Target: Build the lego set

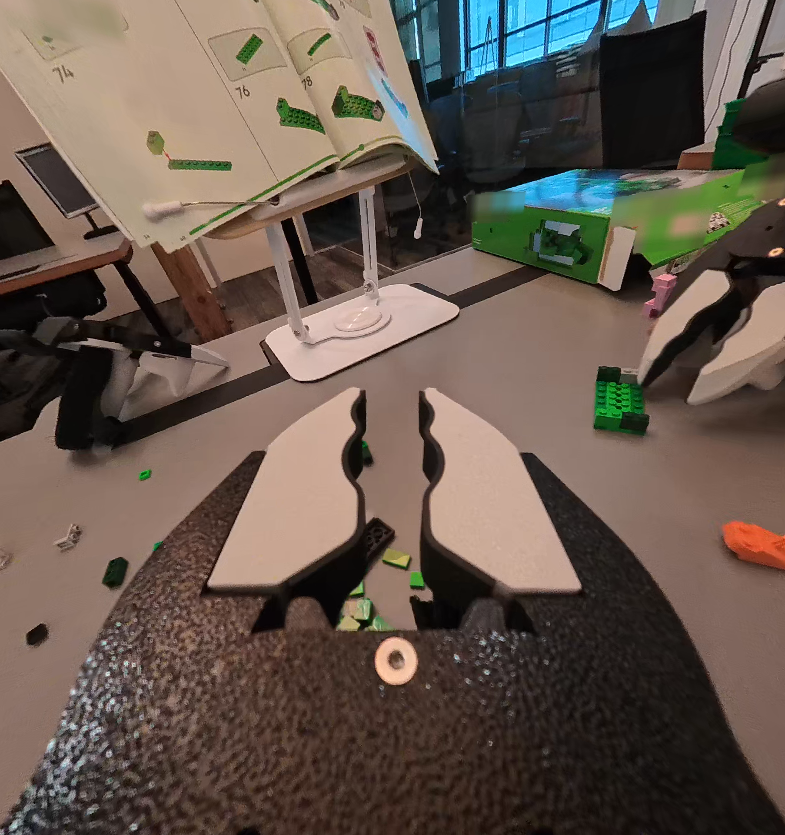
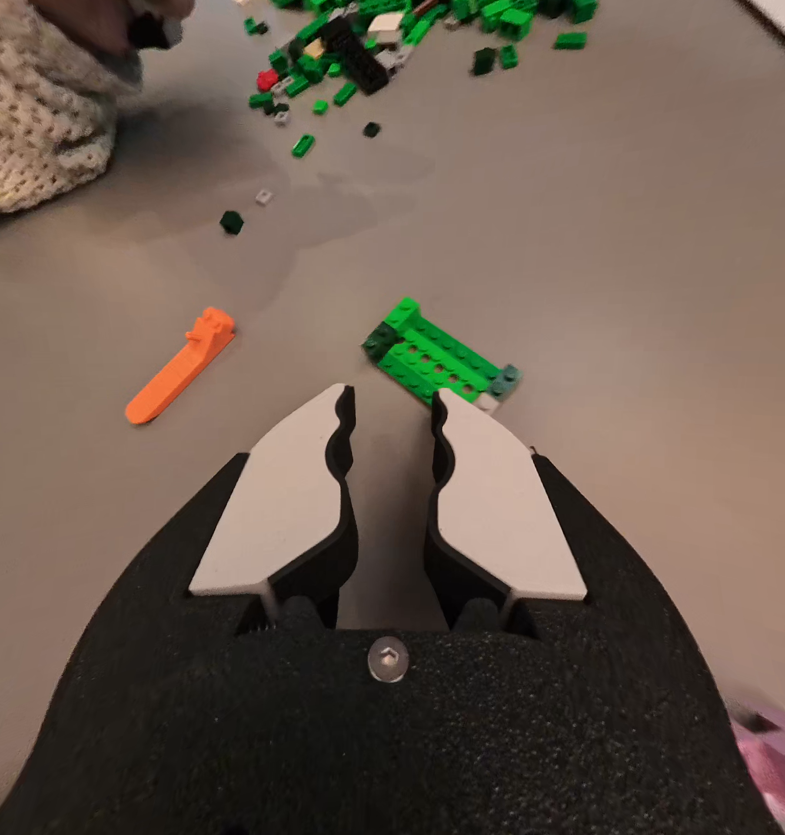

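A partly built green lego plate assembly (image 2: 436,357) with dark green corner bricks lies on the grey table, just beyond my right gripper (image 2: 393,395), which is open and empty. The right fingertip sits at its near edge. In the left wrist view the assembly (image 1: 618,402) lies at the right, with the right gripper (image 1: 670,393) beside it. My left gripper (image 1: 393,395) is open and empty, hovering above loose green and black pieces (image 1: 381,560). A pile of loose bricks (image 2: 381,49) lies at the far side of the right wrist view.
An orange brick separator (image 2: 178,368) lies left of the assembly. An instruction booklet (image 1: 228,104) rests on a white stand (image 1: 363,325). A green set box (image 1: 607,217) is at the back right. A pink figure (image 1: 659,293) stands near it. A knitted sleeve (image 2: 34,126) shows at upper left. The tips of one gripper are about 20 cm away from the tips of the other. The orange brick separator (image 2: 178,368) lies some 10 cm from my right tips, 20 cm from my left tips.
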The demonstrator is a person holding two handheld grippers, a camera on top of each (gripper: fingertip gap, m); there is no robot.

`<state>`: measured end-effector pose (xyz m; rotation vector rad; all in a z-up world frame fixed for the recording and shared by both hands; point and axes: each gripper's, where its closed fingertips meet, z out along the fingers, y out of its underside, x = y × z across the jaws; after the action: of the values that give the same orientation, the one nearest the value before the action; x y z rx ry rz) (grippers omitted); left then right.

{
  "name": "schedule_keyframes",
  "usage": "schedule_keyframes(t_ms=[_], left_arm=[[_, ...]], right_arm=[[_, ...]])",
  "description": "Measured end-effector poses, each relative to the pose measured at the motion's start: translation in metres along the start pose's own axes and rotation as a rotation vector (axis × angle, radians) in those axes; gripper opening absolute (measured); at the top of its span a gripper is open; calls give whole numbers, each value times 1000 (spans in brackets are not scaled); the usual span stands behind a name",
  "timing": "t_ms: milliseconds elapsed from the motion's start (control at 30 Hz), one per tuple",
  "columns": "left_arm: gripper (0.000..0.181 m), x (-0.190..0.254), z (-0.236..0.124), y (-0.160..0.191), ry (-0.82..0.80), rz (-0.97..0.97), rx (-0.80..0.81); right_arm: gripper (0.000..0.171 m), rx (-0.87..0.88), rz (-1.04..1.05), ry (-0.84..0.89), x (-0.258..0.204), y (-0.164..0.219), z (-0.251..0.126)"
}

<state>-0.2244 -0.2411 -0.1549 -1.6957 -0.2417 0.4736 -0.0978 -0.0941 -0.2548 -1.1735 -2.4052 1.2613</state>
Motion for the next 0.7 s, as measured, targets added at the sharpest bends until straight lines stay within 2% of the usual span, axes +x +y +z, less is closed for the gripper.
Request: schedule_keyframes(t_ms=[100,267,467,533,633,700], left_arm=[[21,7,2,1,39,4,6],[21,14,0,-3,85,36,22],[20,11,0,0,64,85,2],[20,13,1,1,69,89,1],[20,15,1,1,74,97,6],[21,17,1,1,85,102,12]], right_arm=[[32,-31,-69,-44,-13,5,1],[34,41,-125,104,11,-5,-9],[39,3,-104,167,24,3,-9],[40,-18,-97,152,22,6,-5],[35,-38,-116,39,1,9,0],[35,-13,-138,55,2,6,-4]])
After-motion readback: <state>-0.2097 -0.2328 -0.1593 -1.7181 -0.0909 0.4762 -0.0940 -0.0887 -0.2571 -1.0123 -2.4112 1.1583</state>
